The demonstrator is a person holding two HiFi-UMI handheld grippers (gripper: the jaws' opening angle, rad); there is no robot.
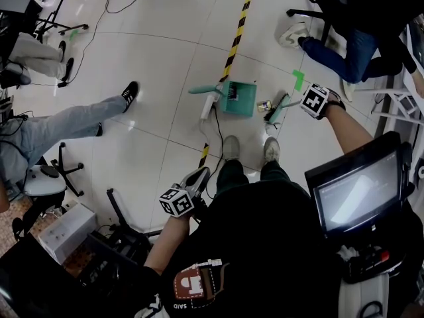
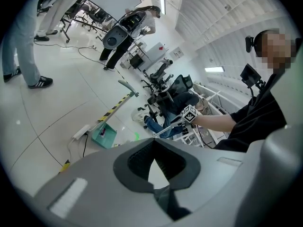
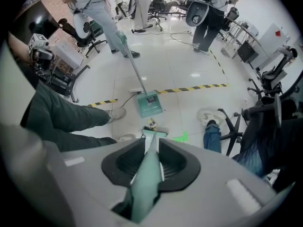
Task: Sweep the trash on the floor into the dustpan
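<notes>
A teal dustpan [image 1: 240, 99] lies on the white floor with its long handle [image 1: 201, 90] pointing left. It also shows in the right gripper view as the dustpan [image 3: 150, 104]. A small piece of trash [image 1: 265, 105] lies just right of the pan, between it and the broom head [image 1: 276, 110]. My right gripper [image 1: 306, 103] is shut on the teal broom handle [image 3: 147, 174], which runs down to the broom head [image 3: 155, 133] beside the trash [image 3: 151, 123]. My left gripper [image 1: 197, 179] hangs near my left leg, shut and holding nothing, its tips [image 2: 153, 145] touching.
A white power strip [image 1: 208, 105] with its cable lies left of the dustpan, on a yellow-black tape line [image 1: 235, 35]. My shoes [image 1: 230, 148] stand just behind. A person's leg [image 1: 79, 121] stretches in from the left. A seated person [image 1: 344, 48] and chair legs are at the upper right.
</notes>
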